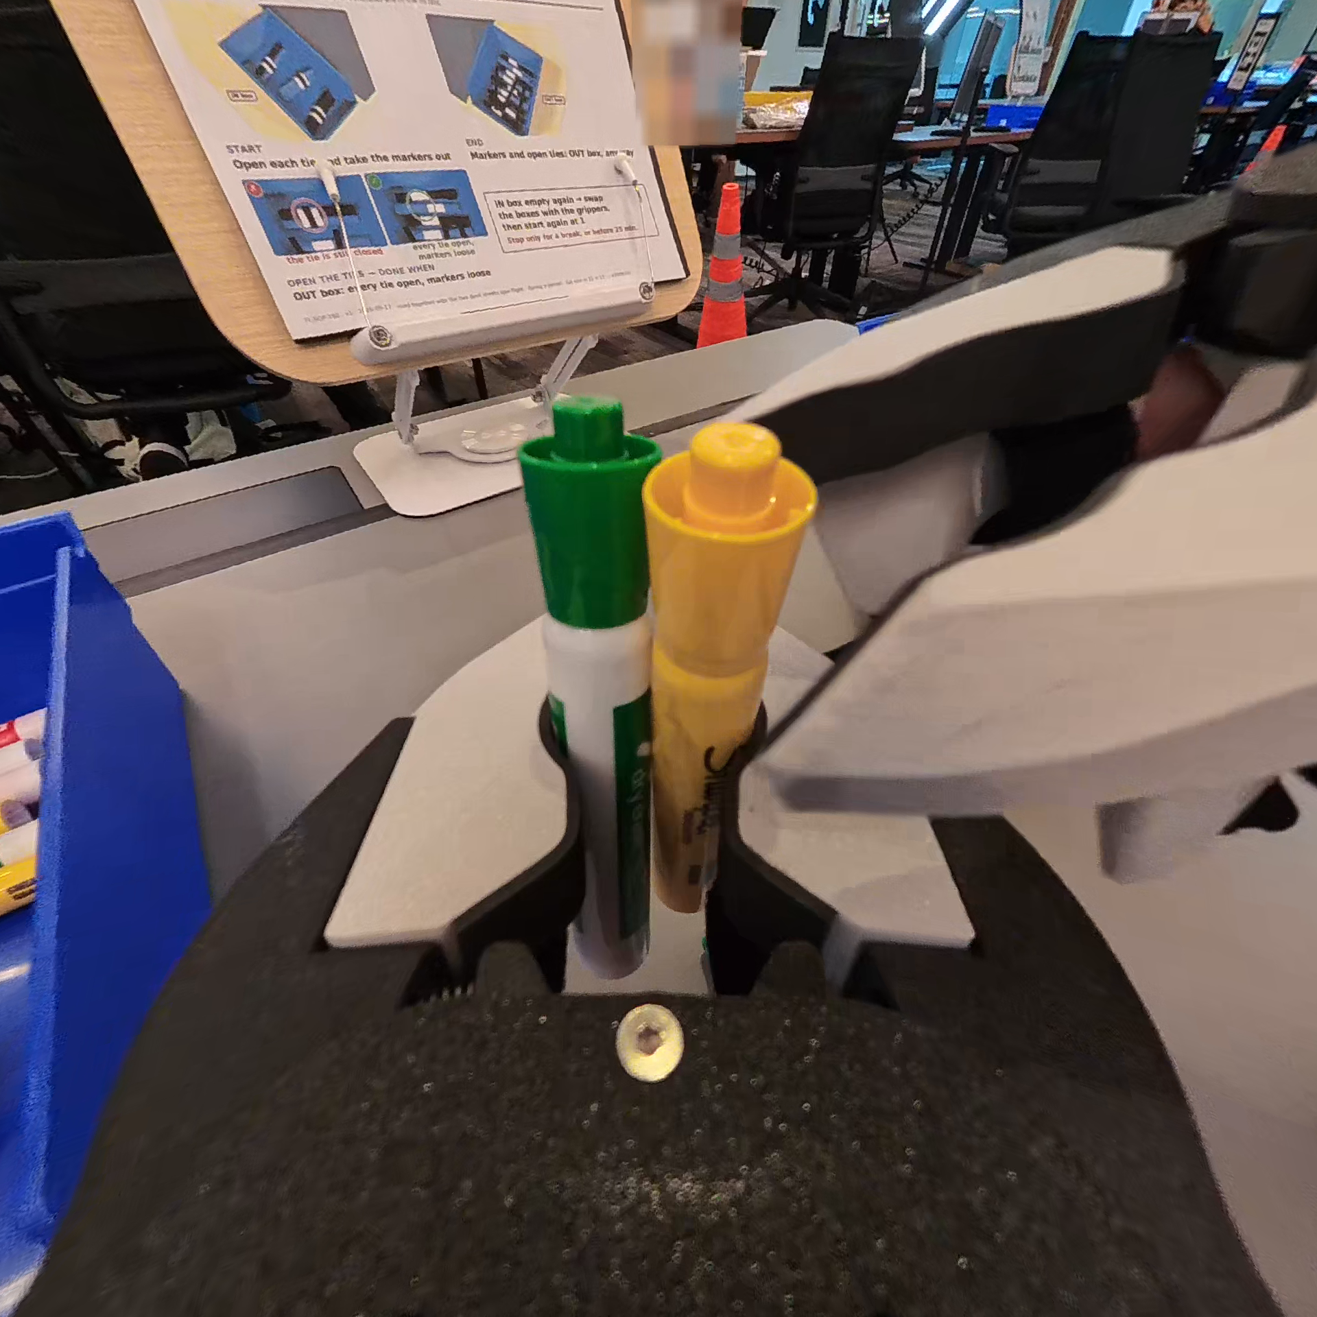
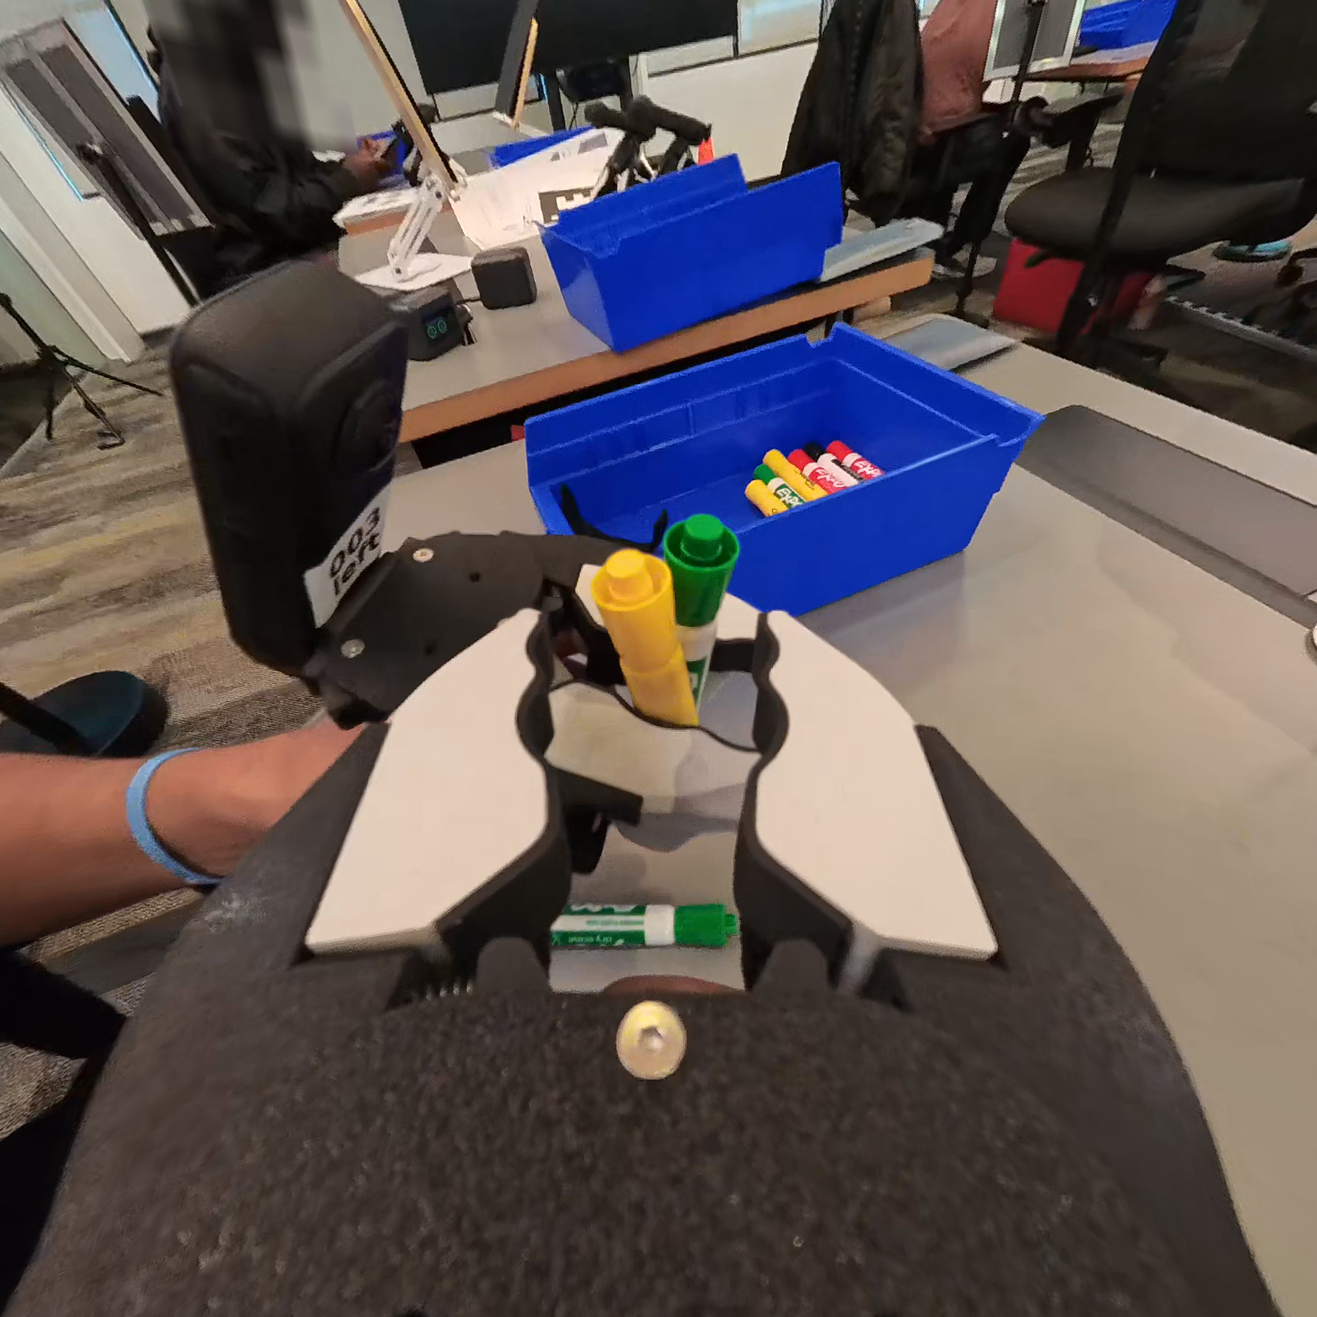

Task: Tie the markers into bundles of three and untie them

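My left gripper is shut on a green marker and a yellow marker, held side by side with caps pointing away. My right gripper comes in from the right, open, its fingers on either side of the two markers. In the right wrist view, the right gripper is open around the yellow marker and green marker held by the left gripper. A second green marker lies flat on the table below.
A blue bin ahead holds several markers and a black tie at its near wall. The bin also shows at the left in the left wrist view. An instruction board on a stand stands behind. A person's arm is at left.
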Tool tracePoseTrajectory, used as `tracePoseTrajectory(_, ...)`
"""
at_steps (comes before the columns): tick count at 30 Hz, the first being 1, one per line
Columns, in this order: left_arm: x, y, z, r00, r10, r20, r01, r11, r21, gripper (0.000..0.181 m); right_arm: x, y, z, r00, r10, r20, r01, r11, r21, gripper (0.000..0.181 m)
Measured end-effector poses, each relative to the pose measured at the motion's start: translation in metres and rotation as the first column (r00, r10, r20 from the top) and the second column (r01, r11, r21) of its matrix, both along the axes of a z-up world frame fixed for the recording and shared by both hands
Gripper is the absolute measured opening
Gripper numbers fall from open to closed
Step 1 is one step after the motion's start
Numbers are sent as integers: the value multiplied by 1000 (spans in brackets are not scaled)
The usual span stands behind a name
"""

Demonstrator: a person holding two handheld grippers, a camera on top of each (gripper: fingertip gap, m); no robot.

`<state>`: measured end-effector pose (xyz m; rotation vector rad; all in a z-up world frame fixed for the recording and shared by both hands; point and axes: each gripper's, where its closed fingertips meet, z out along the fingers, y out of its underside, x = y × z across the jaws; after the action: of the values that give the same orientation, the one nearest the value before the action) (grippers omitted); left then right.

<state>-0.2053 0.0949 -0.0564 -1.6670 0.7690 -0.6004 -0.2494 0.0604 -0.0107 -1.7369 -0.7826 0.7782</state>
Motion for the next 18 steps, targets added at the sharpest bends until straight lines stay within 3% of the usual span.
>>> tracePoseTrajectory(5, 3, -1, -6, 1000, -6, -6, 6, 1000, -17, 40, 1, 6, 0, 1000, -30, 8, 30, 1000, -3, 31)
tracePoseTrajectory(11, 3, 0, -15, 998, -2, -62, 2, 1000, 1, 42, 7, 7, -8, 997, -48, 59, 52, 997, -58, 20)
tracePoseTrajectory(18, 4, -1, -15, 998, -13, -65, 14, 1000, 17, 41, 9, 6, -9, 996, -43, 76, 49, 995, -81, 20)
